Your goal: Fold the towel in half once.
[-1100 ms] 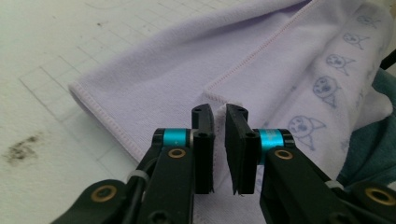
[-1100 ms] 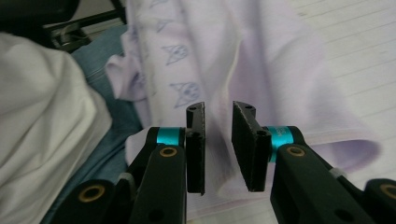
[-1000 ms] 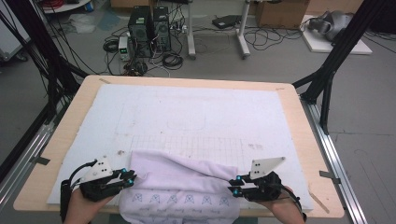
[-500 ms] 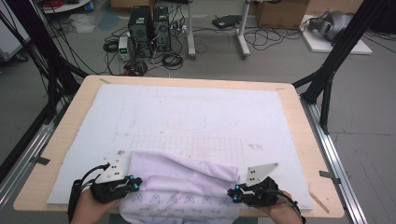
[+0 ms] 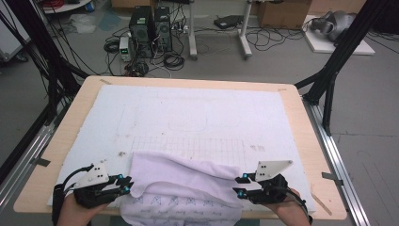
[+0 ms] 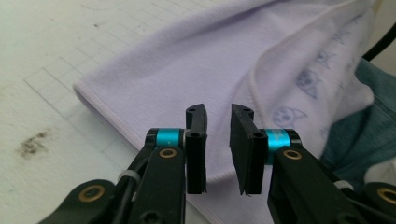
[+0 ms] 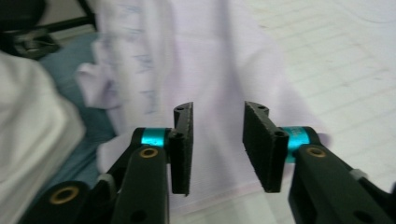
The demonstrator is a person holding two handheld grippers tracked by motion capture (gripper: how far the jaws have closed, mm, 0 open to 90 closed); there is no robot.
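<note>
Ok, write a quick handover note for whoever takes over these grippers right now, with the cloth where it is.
Left hand-held gripper: jaws just opened, nothing clamped, cloth edge lies beneath them.
Right hand-held gripper: jaws just opened, empty, over the cloth's other side.
Lilac cloth: bunched at the near edge of the white mat, part hanging off the table, printed side showing at the front.
Done: cloth released.
Left: probably regrasp both sides and spread or fold it flat on the mat.

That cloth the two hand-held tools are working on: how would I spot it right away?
Find the wooden table covered by a white mat with a faint grid. At its near edge, between the left gripper and the right gripper, lies the cloth: pale lilac, loosely folded, with small blue drawings on the part overhanging the edge.
</note>
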